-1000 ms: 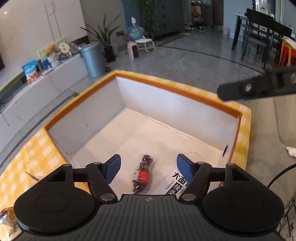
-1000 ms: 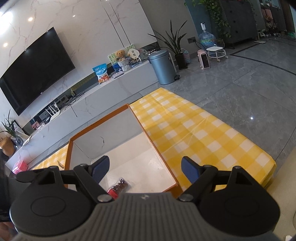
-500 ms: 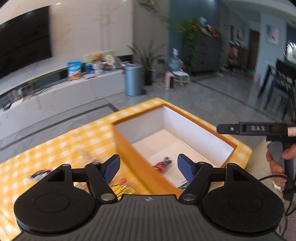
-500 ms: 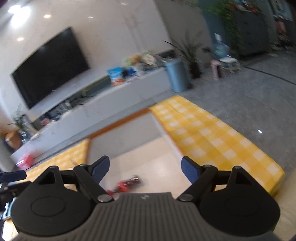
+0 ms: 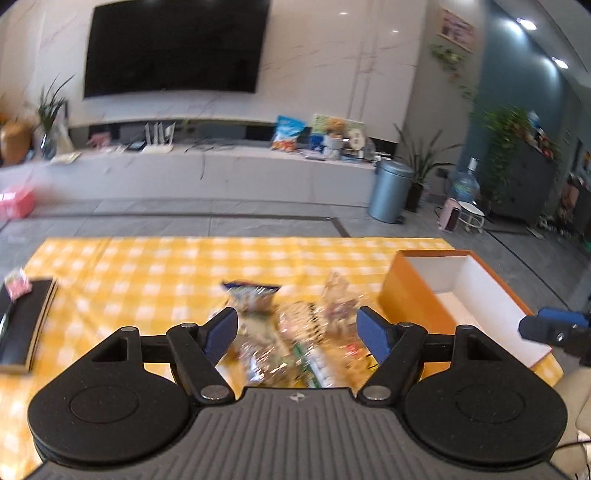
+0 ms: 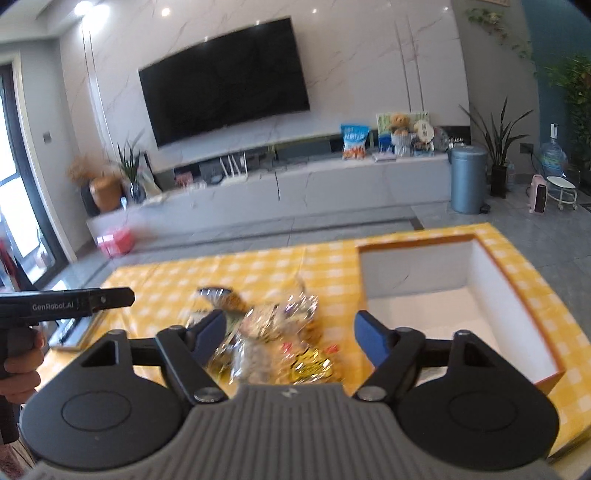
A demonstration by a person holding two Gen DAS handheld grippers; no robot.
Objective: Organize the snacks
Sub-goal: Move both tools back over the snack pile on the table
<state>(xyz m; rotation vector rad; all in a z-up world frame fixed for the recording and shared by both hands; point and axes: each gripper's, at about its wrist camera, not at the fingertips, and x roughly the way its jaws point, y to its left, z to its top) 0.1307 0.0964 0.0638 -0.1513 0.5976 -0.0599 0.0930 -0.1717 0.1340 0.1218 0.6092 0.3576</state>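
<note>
A large black television [image 6: 224, 79] hangs on a white marble wall [image 6: 351, 55] above a long low white cabinet [image 6: 295, 181], with a blue-grey bin [image 6: 468, 179], potted plants [image 6: 498, 147] and grey tiled floor [image 5: 221, 218] under ceiling spotlights [image 6: 82, 8].

Black gripper [image 5: 297, 328], blue pads [image 5: 373, 330], ribbed grey housing
</note>
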